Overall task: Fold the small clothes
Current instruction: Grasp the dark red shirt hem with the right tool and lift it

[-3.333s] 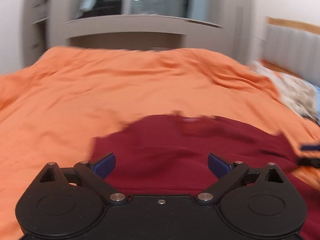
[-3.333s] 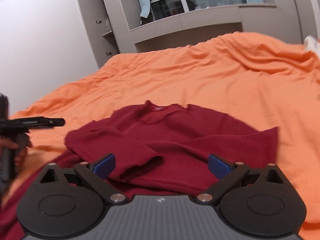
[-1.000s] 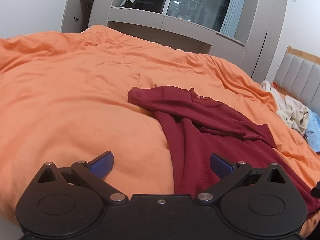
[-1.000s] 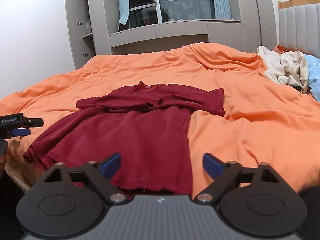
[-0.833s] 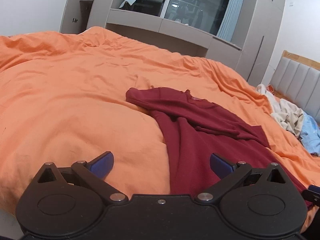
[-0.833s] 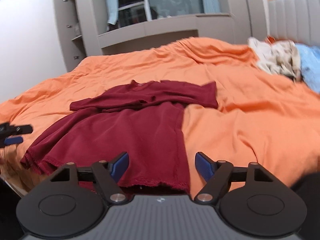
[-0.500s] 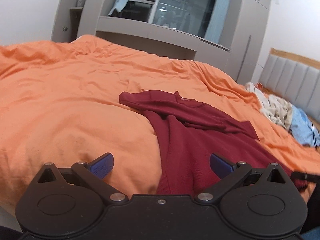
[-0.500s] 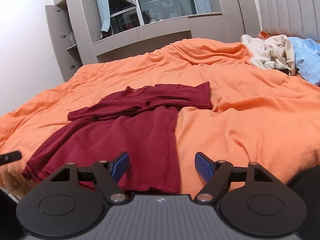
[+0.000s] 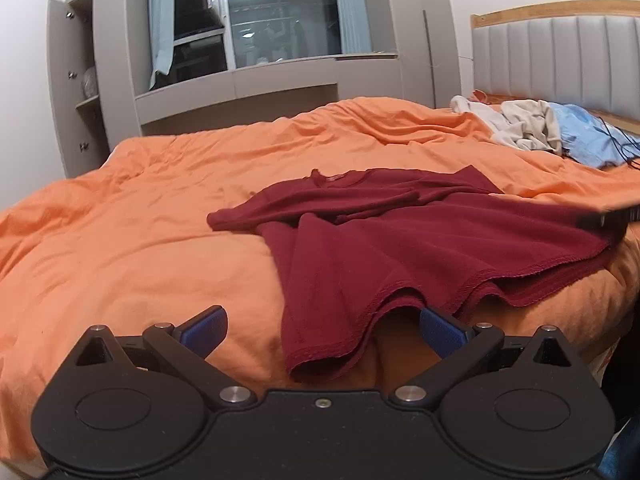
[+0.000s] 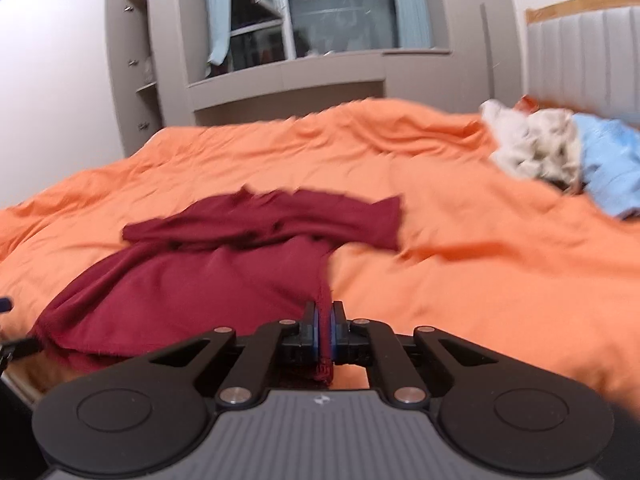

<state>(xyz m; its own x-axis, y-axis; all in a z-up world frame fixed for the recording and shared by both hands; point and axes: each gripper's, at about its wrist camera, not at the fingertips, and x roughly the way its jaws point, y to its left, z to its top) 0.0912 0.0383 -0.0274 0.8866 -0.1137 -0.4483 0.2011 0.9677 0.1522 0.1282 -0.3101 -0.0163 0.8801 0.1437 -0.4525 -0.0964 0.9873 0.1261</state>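
Maroon sweater (image 9: 400,240) lying flat on orange bed (image 9: 120,240), hem hanging at near edge. Right hand-held gripper (image 10: 325,334) pinching hem corner. Left hand-held gripper (image 9: 320,330) hovering wide open, holding nothing. Fabric looking soft, light, floppy; opposite hem corner offering best hold.

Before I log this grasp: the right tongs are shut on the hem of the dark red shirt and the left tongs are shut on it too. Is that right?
Not quite. The right tongs are shut on the dark red shirt at its hem, but the left tongs are open, with the hem lying between their blue pads untouched. The left wrist view shows it.
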